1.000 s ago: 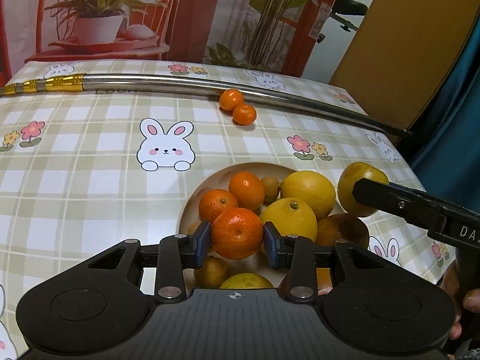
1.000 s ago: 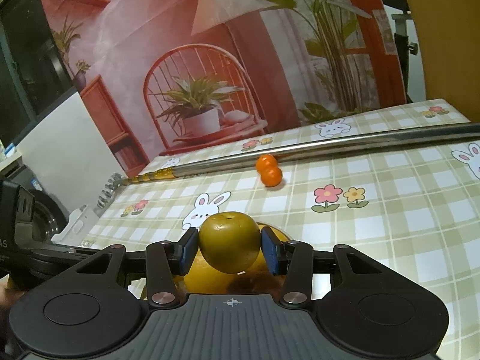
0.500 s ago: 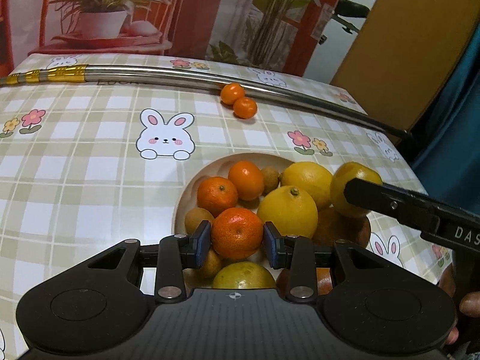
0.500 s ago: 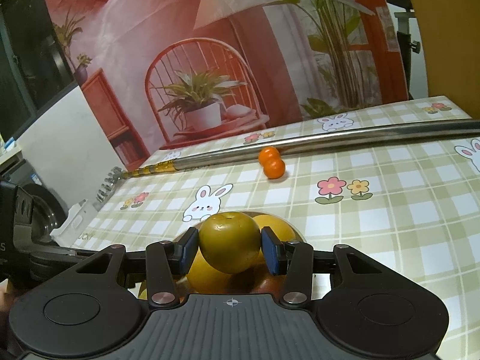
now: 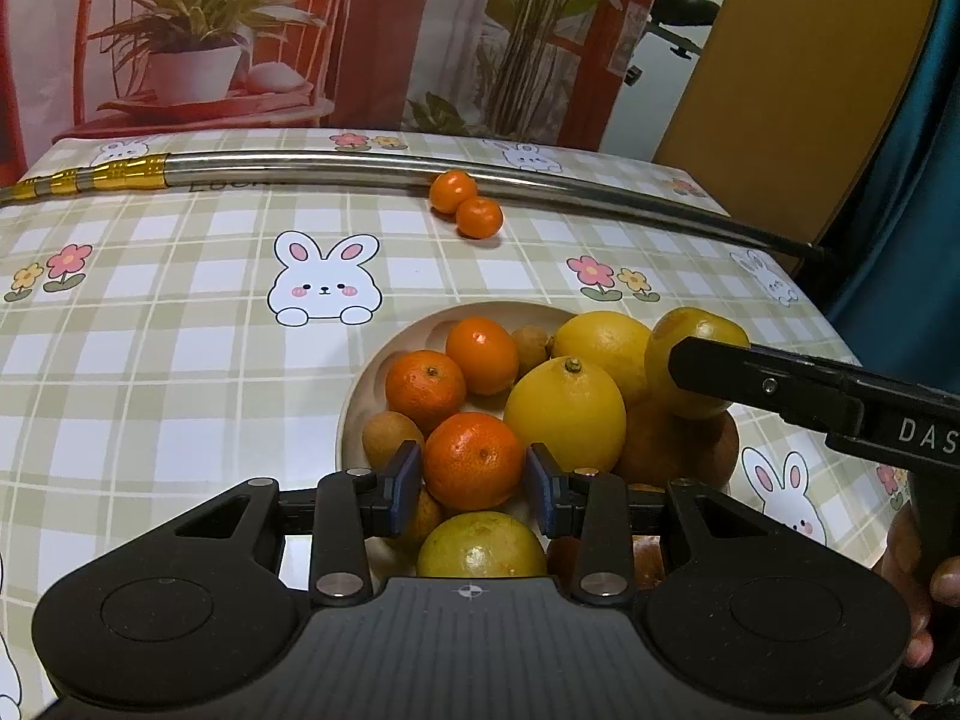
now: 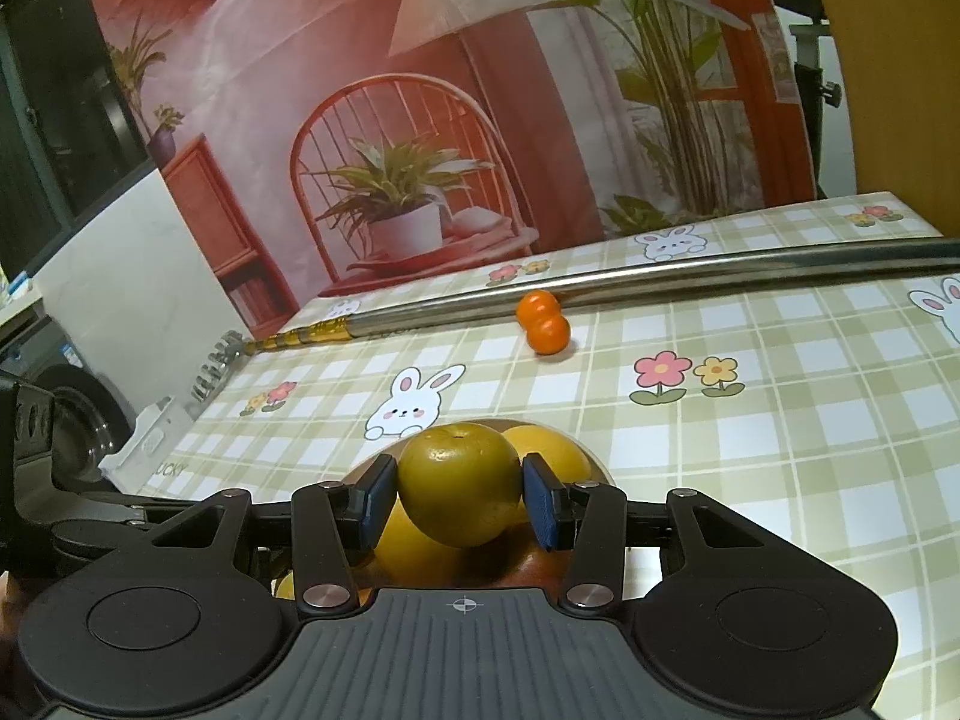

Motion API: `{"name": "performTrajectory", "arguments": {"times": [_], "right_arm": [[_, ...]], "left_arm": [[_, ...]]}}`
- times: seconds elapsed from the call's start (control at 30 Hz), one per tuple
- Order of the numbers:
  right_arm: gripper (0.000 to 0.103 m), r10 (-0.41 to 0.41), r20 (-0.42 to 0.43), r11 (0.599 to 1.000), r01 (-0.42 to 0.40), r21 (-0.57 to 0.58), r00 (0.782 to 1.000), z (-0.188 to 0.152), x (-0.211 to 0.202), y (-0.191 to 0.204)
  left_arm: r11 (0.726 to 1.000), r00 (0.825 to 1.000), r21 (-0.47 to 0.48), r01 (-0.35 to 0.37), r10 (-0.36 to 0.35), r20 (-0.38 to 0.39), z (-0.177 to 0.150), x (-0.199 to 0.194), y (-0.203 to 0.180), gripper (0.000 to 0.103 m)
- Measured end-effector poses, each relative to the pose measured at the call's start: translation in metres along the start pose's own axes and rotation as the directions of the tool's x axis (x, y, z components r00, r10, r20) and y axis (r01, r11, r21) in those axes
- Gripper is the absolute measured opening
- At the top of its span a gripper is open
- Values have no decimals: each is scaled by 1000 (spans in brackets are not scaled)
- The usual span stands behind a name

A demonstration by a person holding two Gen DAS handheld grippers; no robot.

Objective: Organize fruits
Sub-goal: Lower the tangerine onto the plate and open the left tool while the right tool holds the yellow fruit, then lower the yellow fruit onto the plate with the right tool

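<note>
Only the left wrist view showed the plate (image 5: pixel 360 396) and its pile: there the left tongs (image 5: pixel 473 480) gripped a mandarin (image 5: pixel 473 459) above the heap, beside a lemon (image 5: pixel 564 414). From the right wrist view, the right tongs (image 6: pixel 459 501) clamped a green-yellow fruit (image 6: pixel 459 483) over the plate's edge, with most of the pile hidden. Both views showed two small oranges (image 6: pixel 543 321) touching a metal pole (image 6: pixel 720 273) on the bench (image 6: pixel 780 420).

My desk (image 5: pixel 150 360) wears a green-checked bunny tablecloth. On it lie a long steel pole (image 5: pixel 336 171), two small loose tangerines (image 5: pixel 468 210) touching it, and a round beige fruit plate (image 5: pixel 384 372).
</note>
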State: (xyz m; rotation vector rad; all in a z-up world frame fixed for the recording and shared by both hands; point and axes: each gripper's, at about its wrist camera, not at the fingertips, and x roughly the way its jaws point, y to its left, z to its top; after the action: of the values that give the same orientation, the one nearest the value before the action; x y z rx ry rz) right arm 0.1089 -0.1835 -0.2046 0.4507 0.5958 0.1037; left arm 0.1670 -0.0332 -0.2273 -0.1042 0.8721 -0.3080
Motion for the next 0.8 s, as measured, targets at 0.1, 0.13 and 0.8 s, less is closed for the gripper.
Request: {"name": "performTrajectory", "arguments": {"times": [0.1,0.13,0.8], "right_arm": [[42,-1,0,1000,1,1,1000,0,0,0],[42,0,0,1000,0,0,1000,0,0,0],[42,-11,-1,1000,11,-17,1000,5,-1,0]], "left_arm": [[1000,1000,-11,2,-2,15,-1,-3,1,41],[1000,1000,-12,1,-1,24,-1,-5,0,41],[993,978,-76,-94,106,177,4,-42,12,79]]}}
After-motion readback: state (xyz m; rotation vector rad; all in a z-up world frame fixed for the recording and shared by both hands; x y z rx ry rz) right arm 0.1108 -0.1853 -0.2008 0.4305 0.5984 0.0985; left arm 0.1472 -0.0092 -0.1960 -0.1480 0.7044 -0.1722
